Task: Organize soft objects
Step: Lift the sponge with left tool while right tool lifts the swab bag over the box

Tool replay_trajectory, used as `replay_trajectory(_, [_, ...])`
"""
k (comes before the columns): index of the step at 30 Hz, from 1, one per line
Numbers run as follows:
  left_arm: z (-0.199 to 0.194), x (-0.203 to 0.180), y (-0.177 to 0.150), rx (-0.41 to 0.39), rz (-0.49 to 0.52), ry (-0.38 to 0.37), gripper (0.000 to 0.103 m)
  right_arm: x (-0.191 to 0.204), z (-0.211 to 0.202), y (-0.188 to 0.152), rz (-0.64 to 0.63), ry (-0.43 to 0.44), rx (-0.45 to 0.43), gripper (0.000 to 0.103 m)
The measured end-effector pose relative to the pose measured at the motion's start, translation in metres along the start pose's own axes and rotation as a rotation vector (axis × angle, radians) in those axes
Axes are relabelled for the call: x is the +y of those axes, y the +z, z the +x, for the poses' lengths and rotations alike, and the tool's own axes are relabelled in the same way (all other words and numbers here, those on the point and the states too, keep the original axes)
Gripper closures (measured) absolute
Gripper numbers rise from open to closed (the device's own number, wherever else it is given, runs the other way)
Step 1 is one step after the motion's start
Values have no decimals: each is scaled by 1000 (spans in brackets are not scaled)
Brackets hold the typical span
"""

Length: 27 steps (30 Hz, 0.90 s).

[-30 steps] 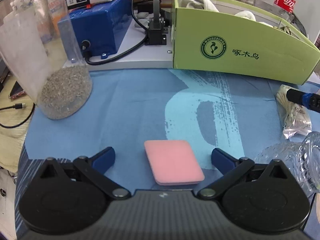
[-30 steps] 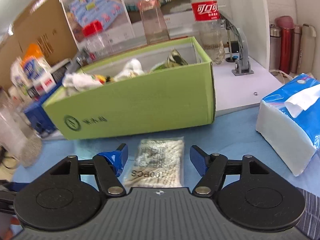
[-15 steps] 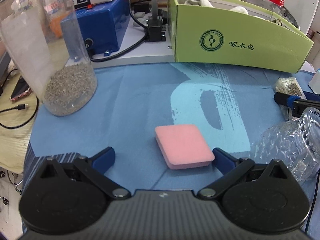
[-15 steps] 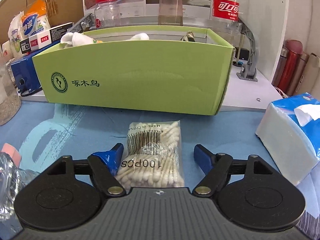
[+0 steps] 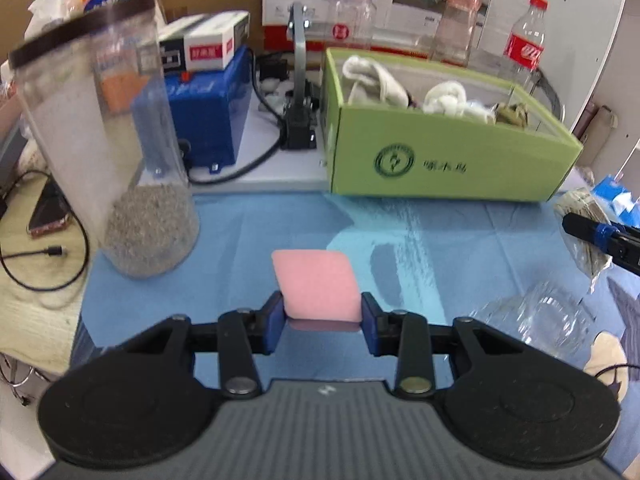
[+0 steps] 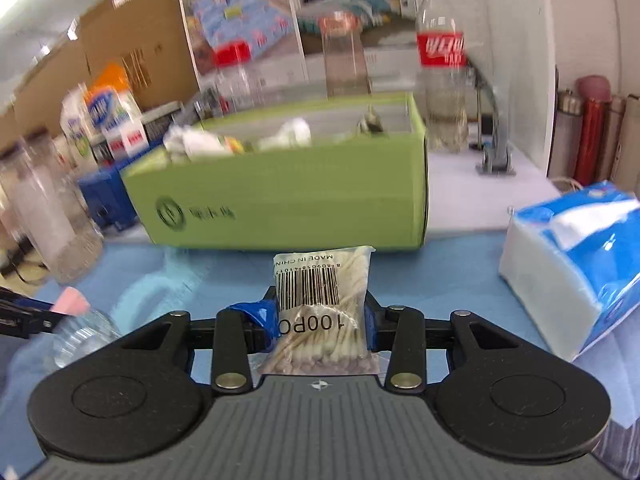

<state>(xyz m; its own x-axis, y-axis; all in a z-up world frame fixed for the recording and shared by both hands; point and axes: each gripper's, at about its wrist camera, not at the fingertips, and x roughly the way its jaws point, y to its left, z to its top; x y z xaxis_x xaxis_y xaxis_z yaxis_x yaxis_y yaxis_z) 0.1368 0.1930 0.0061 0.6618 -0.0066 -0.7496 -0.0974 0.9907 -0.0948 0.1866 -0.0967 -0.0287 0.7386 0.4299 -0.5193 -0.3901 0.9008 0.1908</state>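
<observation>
My left gripper [image 5: 322, 322] is shut on a pink sponge [image 5: 316, 282] and holds it tilted above the blue cloth [image 5: 248, 240]. My right gripper [image 6: 320, 322] is shut on a clear bag of cotton swabs [image 6: 322, 296] and holds it off the cloth. The green box [image 5: 448, 160] stands behind, open on top, with white socks [image 5: 372, 80] and other soft items inside. It also shows in the right wrist view [image 6: 304, 200]. The right gripper with its bag shows at the right edge of the left wrist view [image 5: 592, 232].
A tall clear jar with grey grains [image 5: 116, 152] stands at the left. A crumpled clear plastic bottle [image 5: 536, 320] lies at the right front. A blue tissue pack [image 6: 572, 264] sits right of the box. A blue device [image 5: 208, 112] and bottles stand behind.
Both grippers have closed: the left on the pink sponge, the right on the cotton swab bag. Both objects are lifted off the cloth.
</observation>
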Motion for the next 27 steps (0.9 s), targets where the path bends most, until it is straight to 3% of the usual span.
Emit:
replay_trajectory(7, [-8,-33,106,-162,37,-44,66,9,-25,88,-109,6,-200,79])
replay_trajectory(14, [47,-79,185,-139,85,-70,65,-6,28,164,-118,-42,-225,79])
replay_trajectory(17, [86,-93,193,-71,122,-44,64,-11,67,173,-117,-66,-140,79])
replay_trajectory(20, [117,-99,187,-15,159,-8,61,-13,104,158,-131,-67,-32,79])
replay_trajectory(24, [135,-98,180,2,173,13,55,-14,121,140,-110,-51,-8,75])
replay_trajectory(26, [137,-95,180,3,166,10,26,-12,125,140,-114,-65,3,73])
replay_trajectory(27, [136,-95,180,-7,162,16,26,-11,125,141,-120,-75,8,72])
